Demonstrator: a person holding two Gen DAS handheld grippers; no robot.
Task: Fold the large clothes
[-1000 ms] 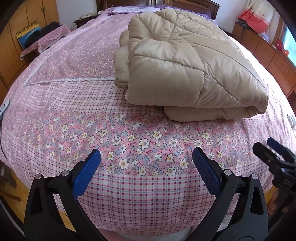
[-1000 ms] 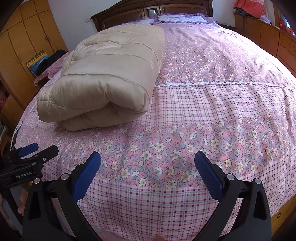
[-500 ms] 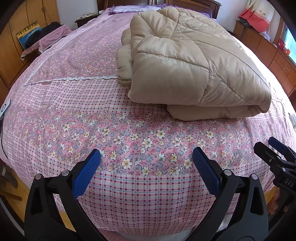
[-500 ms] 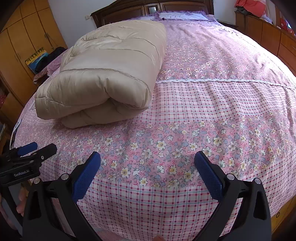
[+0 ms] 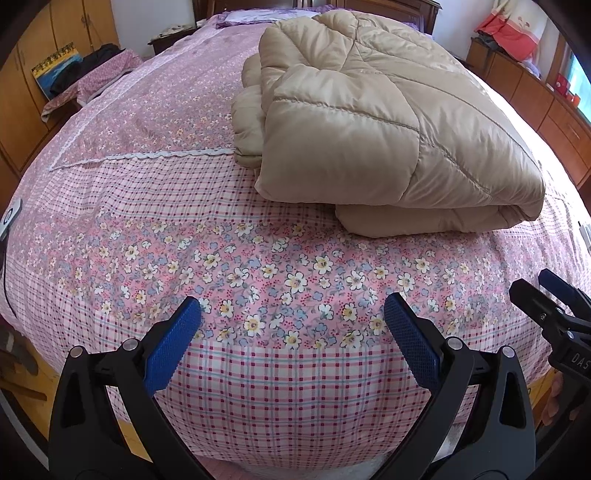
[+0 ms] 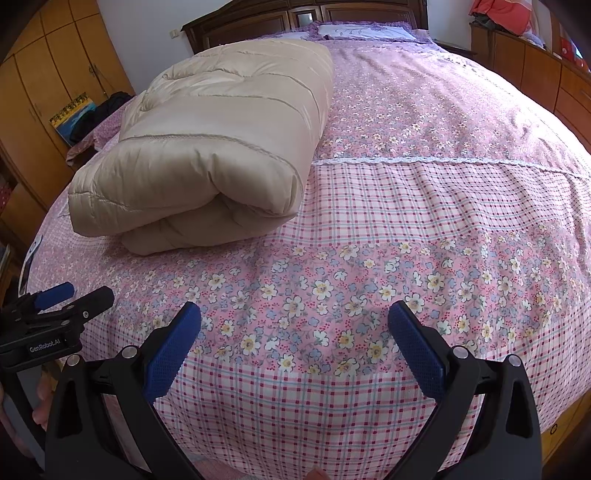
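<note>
A beige quilted puffy garment (image 5: 373, 136) lies folded into a thick bundle on the pink floral bed (image 5: 258, 273); it also shows in the right wrist view (image 6: 218, 147), left of centre. My left gripper (image 5: 291, 314) is open and empty, above the bed's near edge, short of the bundle. My right gripper (image 6: 293, 317) is open and empty, over the same near edge, to the right of the bundle. Each gripper shows at the edge of the other's view: the right one (image 5: 546, 295), the left one (image 6: 70, 295).
A dark wooden headboard (image 6: 306, 18) and a pillow (image 6: 362, 31) are at the far end. Orange wooden wardrobes (image 6: 48, 70) stand on the left, a low cabinet (image 5: 546, 99) with red cloth on the right. A small white device (image 5: 11, 214) lies at the bed's left edge.
Both grippers have edged forward toward the bed; the folded bundle looks slightly larger and nearer. Jaws stayed open and nothing was grasped.
</note>
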